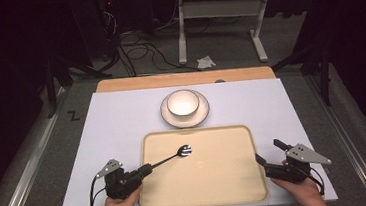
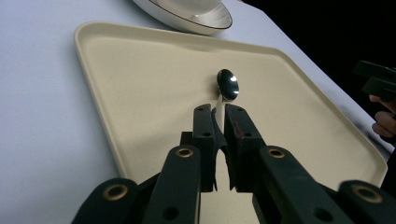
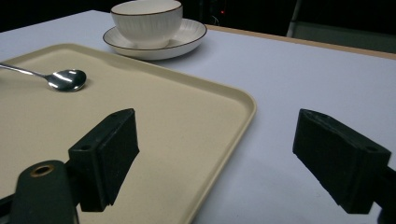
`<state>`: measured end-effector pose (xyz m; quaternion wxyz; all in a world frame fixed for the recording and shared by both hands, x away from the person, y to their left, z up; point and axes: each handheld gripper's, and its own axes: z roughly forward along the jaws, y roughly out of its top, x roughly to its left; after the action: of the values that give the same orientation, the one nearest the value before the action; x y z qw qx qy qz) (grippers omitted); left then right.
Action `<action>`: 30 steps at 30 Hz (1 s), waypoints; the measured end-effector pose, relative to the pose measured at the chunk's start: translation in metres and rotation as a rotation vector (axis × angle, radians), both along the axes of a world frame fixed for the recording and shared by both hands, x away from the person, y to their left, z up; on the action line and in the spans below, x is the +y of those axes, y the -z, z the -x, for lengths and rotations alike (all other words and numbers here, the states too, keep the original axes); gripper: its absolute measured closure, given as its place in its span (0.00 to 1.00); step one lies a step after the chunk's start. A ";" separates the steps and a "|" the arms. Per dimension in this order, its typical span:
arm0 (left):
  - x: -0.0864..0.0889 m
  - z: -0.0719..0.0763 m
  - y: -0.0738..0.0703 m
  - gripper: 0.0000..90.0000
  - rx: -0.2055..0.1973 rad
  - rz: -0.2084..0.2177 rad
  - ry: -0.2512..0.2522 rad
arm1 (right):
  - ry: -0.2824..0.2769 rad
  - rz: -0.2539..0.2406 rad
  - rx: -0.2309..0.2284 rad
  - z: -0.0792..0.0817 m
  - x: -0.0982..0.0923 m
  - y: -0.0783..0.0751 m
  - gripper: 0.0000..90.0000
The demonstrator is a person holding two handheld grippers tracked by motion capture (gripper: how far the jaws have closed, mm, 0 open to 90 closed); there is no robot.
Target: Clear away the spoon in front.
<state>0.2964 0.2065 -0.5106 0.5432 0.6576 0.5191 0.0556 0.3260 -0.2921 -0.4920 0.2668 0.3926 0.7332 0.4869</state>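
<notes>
steel spoon (image 2: 227,86) clamped in left gripper (image 2: 218,122), over tray (image 2: 140,84)

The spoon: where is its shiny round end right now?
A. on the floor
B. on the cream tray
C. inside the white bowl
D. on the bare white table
B: the spoon has its bowl end resting on the cream tray, while the left hand-held gripper clamps its handle; the white bowl sits apart on its saucer beyond the tray.
</notes>
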 end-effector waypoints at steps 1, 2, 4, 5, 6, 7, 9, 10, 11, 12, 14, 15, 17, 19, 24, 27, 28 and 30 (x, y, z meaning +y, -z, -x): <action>-0.001 0.000 0.000 0.91 -0.002 -0.004 0.000 | 0.001 0.000 0.000 0.000 0.000 0.000 0.17; -0.001 0.001 -0.001 0.90 -0.006 -0.010 0.001 | 0.002 0.000 0.001 0.000 0.000 0.000 0.17; -0.002 0.001 -0.002 0.83 -0.015 -0.014 0.006 | 0.000 0.000 -0.001 0.000 0.000 0.000 0.17; -0.002 0.001 -0.003 0.80 -0.017 -0.015 0.012 | 0.000 -0.001 0.000 0.000 0.000 0.000 0.17; -0.003 0.001 -0.004 0.77 -0.022 -0.023 0.008 | 0.002 0.000 0.000 0.000 0.000 0.000 0.17; -0.003 0.002 -0.005 0.73 -0.032 -0.039 -0.001 | 0.002 0.000 -0.001 0.000 0.000 -0.001 0.17; -0.005 0.003 -0.007 0.65 -0.043 -0.061 -0.012 | 0.004 -0.004 0.003 0.001 0.000 -0.001 0.17; -0.006 0.004 -0.008 0.61 -0.051 -0.076 -0.022 | 0.003 -0.003 0.002 0.001 0.000 -0.001 0.17; -0.006 0.004 -0.009 0.56 -0.057 -0.088 -0.027 | 0.003 -0.004 0.003 0.001 0.000 -0.001 0.17; -0.006 0.004 -0.009 0.55 -0.061 -0.092 -0.023 | 0.003 -0.003 0.003 0.001 0.000 -0.001 0.17; -0.007 0.005 -0.010 0.54 -0.063 -0.088 -0.025 | 0.003 -0.003 0.002 0.001 0.000 -0.001 0.17; -0.007 0.005 -0.010 0.54 -0.063 -0.092 -0.022 | 0.004 -0.005 0.003 0.001 0.000 -0.001 0.17; -0.007 0.005 -0.010 0.54 -0.063 -0.088 -0.025 | 0.003 -0.004 0.000 0.001 0.000 -0.001 0.17; -0.007 0.005 -0.010 0.54 -0.067 -0.093 -0.024 | 0.004 -0.004 -0.001 0.001 0.000 -0.001 0.17; -0.006 0.005 -0.011 0.56 -0.071 -0.112 -0.020 | 0.005 -0.005 0.003 0.001 0.001 -0.001 0.17; -0.006 0.005 -0.011 0.57 -0.074 -0.132 -0.024 | 0.004 -0.004 0.002 0.001 0.001 -0.001 0.17; -0.006 0.005 -0.011 0.59 -0.071 -0.145 -0.023 | 0.004 -0.005 0.004 0.001 0.001 -0.001 0.17; -0.007 0.005 -0.010 0.64 -0.063 -0.156 -0.018 | 0.005 -0.003 0.001 0.001 0.001 -0.001 0.17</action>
<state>0.2917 0.1999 -0.5007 0.5058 0.6910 0.5020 0.1213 0.3248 -0.2914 -0.4907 0.2673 0.3951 0.7316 0.4870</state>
